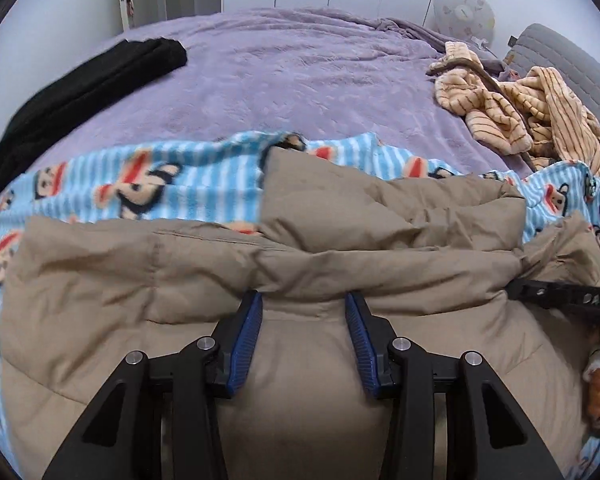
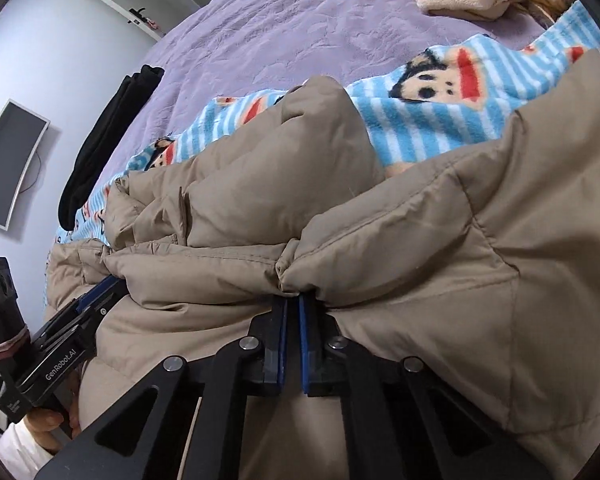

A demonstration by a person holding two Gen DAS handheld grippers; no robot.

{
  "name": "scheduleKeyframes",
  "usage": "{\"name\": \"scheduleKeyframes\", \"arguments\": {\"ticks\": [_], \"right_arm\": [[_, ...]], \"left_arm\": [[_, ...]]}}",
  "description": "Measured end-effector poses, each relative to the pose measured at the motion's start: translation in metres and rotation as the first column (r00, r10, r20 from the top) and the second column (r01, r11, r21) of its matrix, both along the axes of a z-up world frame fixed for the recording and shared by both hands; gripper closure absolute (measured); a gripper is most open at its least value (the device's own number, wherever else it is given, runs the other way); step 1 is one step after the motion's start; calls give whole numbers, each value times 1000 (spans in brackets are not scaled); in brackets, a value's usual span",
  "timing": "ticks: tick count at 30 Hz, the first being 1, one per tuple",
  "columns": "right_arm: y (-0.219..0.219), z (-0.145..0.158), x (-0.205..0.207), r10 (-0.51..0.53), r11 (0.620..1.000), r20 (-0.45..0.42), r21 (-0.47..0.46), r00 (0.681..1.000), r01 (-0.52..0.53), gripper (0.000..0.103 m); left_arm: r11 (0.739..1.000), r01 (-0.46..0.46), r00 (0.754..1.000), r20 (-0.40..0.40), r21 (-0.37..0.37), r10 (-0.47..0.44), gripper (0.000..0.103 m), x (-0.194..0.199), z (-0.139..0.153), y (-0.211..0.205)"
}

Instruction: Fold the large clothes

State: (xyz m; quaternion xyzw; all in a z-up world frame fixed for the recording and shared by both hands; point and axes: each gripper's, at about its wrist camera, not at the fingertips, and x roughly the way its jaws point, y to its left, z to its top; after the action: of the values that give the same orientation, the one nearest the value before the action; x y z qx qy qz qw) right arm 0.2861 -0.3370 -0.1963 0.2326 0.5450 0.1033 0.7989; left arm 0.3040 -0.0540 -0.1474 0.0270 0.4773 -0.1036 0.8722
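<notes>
Left wrist view shows a big tan puffy coat (image 1: 260, 280) filling the bottom half of the frame. It lies on a blue striped blanket with monkey faces (image 1: 172, 180), and that blanket lies on a purple bed cover (image 1: 300, 76). The left gripper (image 1: 303, 300) sits at the bottom middle with its blue pads spread apart, touching a puffy fold of the coat but not pinching it. At the right edge, the right gripper (image 1: 516, 288) bites into the coat. In the right wrist view, the right gripper (image 2: 293, 298) has its two fingers squeezed tight on a bunched seam of the coat (image 2: 420, 260). The left gripper (image 2: 100, 292) shows at the lower left. A black folded cloth (image 1: 84, 96) lies at the upper left, and a striped peach robe (image 1: 520, 108) sits in a heap at the upper right.
</notes>
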Motion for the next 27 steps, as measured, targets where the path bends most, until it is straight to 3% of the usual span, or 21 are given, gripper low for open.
{"name": "scheduleKeyframes", "arguments": {"ticks": [3,6,7,12,18,21,26,27], "right_arm": [[-20,21,-8,3,997,21,-79,1000,-1,100],[-61,36,-28,-104,963,57,-242,993,115,95],[-78,35,-35,-150,953,59,-258,987,161,95],[-128,4,-44,-330,941,-1,-78,944,329,100],[-117,-10,-27,-318,937,23,-147,948,318,101],[-116,-6,-28,-322,936,11,-146,947,320,101],[-100,22,-39,-328,934,9,-149,945,326,83],[-96,31,-45,-320,936,25,-148,947,320,70]], "left_arm": [[991,-115,993,44,74,112,56,2,11,48],[976,-200,980,23,85,199,56,8,4,87],[974,-213,977,20,79,212,56,10,0,94],[968,-231,973,11,94,231,55,19,-26,93],[967,-242,970,-14,81,244,54,28,-31,93],[957,-261,964,-9,125,265,52,21,-18,89],[956,-232,972,3,178,235,52,-8,8,82],[957,-229,973,-1,181,233,50,-15,12,81]]}}
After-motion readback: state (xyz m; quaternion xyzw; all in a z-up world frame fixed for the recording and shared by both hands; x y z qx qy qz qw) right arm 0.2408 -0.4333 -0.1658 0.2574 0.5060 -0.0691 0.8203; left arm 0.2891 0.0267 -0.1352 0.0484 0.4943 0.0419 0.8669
